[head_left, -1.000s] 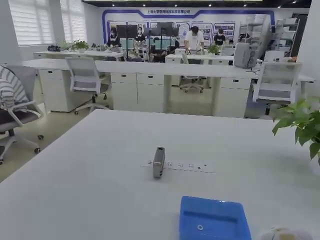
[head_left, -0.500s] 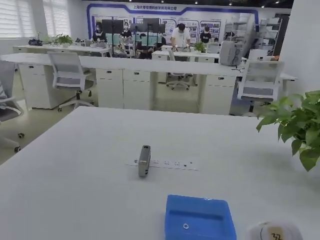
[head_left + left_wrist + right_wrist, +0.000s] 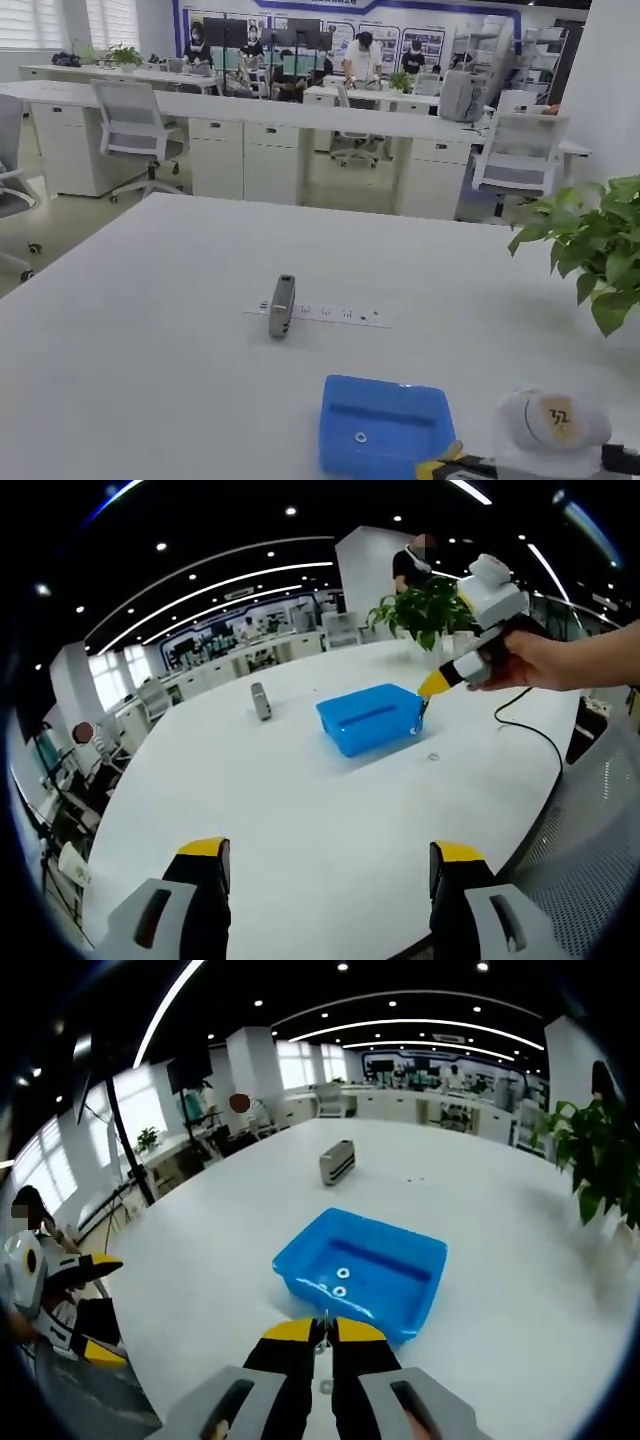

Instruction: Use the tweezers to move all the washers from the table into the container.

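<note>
A blue container (image 3: 392,398) sits on the white table near me, one washer (image 3: 360,437) lying in it. In the right gripper view the container (image 3: 398,1316) holds three washers (image 3: 339,1291). My right gripper (image 3: 323,1333) is shut on thin metal tweezers (image 3: 325,1320), just short of the container's near wall. Seen from the left gripper view, the tweezers (image 3: 420,712) point down beside the container (image 3: 365,735), and a loose washer (image 3: 432,756) lies on the table close by. My left gripper (image 3: 330,865) is open and holds nothing, well back from the container.
A grey upright block (image 3: 282,305) stands by a flush socket strip (image 3: 330,314) mid-table. A potted plant (image 3: 590,250) leans in at the right. The table's rounded edge (image 3: 520,840) runs near the loose washer. Office chairs, desks and people are far behind.
The head view has swung down and to the right, bringing the right gripper's yellow tip and white top in at the bottom right. The container and the block have stayed put.
</note>
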`<state>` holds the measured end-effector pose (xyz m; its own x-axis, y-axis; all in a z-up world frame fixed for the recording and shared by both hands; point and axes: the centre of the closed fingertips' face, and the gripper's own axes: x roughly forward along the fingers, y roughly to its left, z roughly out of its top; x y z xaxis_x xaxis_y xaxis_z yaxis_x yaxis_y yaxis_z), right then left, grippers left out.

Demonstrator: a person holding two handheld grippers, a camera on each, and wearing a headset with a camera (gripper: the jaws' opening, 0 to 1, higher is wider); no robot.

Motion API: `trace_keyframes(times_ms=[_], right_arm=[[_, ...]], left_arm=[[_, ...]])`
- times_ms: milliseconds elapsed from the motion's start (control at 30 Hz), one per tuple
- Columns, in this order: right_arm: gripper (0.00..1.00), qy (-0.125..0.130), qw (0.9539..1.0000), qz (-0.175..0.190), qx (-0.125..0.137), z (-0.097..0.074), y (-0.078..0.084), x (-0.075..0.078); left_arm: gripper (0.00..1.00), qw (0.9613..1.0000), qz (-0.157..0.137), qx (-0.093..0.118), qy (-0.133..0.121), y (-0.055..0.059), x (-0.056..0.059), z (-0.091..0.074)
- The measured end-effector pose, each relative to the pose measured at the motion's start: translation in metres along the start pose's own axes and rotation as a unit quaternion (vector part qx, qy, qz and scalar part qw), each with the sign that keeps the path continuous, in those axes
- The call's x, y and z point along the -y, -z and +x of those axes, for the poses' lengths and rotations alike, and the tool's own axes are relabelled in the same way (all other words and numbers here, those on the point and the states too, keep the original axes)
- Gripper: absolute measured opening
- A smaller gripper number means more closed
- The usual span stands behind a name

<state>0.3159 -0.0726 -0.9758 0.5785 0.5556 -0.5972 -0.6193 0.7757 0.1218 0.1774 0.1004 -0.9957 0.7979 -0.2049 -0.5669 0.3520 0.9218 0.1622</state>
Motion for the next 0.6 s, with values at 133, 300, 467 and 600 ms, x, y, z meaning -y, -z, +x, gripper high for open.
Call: trace_keyframes(times_ms=[133, 300, 467, 600], right_arm=[[0.01, 0.001, 0.9999, -0.009, 0.011, -0.001, -0.018, 0.003], [0.01, 0.004, 0.9997, -0.019, 0.017, -0.001, -0.031, 0.010], [0.01, 0.009, 0.9994, -0.020, 0.026, 0.000, -0.043, 0.015], [0.01, 0.015, 0.9992, -0.019, 0.033, 0.003, -0.050, 0.021]], left_arm=[[0.83, 1.0000, -0.001, 0.000, 0.002, 0.000, 0.000, 0.000], [0.84, 1.0000, -0.002, 0.001, 0.007, 0.000, 0.002, 0.000], [0.84, 1.0000, -0.005, 0.003, 0.007, -0.001, 0.002, 0.000], [0.84, 0.9999, -0.006, 0.003, 0.008, -0.001, 0.002, 0.000]])
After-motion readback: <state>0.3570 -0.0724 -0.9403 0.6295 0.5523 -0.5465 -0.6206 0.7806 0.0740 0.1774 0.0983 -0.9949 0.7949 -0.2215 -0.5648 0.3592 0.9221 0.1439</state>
